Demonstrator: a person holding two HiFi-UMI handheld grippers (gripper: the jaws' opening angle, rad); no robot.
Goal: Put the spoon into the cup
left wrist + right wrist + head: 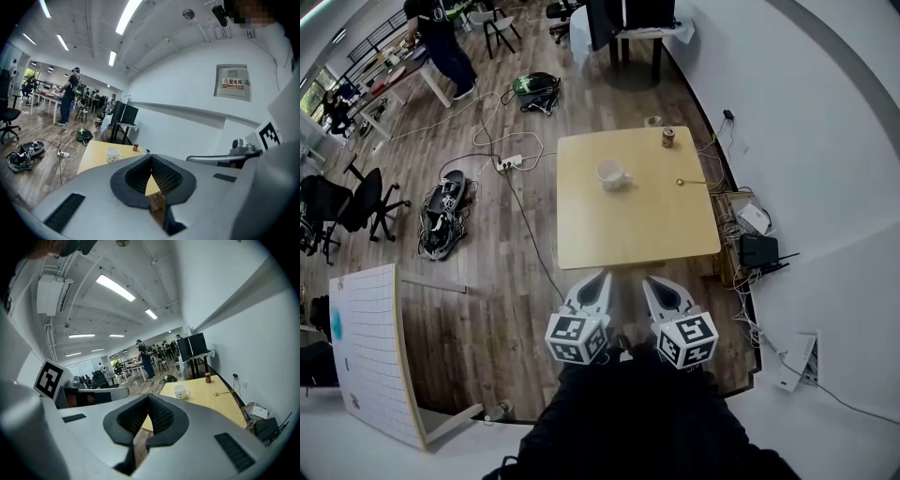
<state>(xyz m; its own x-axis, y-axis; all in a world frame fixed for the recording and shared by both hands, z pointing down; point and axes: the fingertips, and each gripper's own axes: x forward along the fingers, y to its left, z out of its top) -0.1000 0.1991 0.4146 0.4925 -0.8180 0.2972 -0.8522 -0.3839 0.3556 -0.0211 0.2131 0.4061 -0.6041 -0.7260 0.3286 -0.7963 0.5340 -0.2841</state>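
Note:
A white cup [613,174] stands near the middle of the square yellow table [628,234]. A gold spoon [694,182] lies to its right, near the table's right edge. Both my grippers hang in front of the table's near edge, well short of these things. My left gripper [602,277] and my right gripper [649,281] are each shut with nothing between the jaws. The left gripper view shows the left gripper [150,157] and the cup [112,154] far ahead. The right gripper view shows the right gripper [148,395], the cup [180,391] and the spoon [224,392].
A small red can [668,138] stands at the table's far right corner. A power strip with cables [508,162] and a black device [442,202] lie on the floor to the left. A router and wires [759,251] sit right of the table. A white board [370,347] leans near left.

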